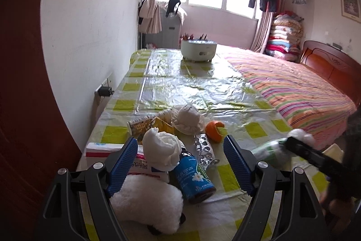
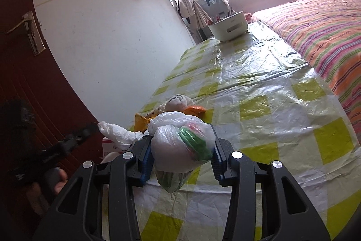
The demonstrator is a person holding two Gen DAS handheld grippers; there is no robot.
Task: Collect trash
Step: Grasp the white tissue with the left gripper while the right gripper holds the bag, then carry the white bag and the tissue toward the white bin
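Plastic bag [image 2: 180,146] upright, knot downward, in clenched right claw [image 2: 181,155]; left claw [image 1: 180,159] released.

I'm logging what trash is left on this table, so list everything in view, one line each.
plastic bag: one, clear white with green inside, clamped in the right hand-held gripper
tissue wads: two, white, in the near-left pile
can: one, blue, lying beside the nearer wad
orange peel: one, orange, right of the pile
carton: one, yellow, behind the wads
box: one, white and red, near-left table edge
fluffy item: one, white, nearest the camera
pot: one, pale green, far end
tablecloth: one, yellow-green checks
left hand-held gripper: open over the pile
right hand-held gripper: shut on the bag
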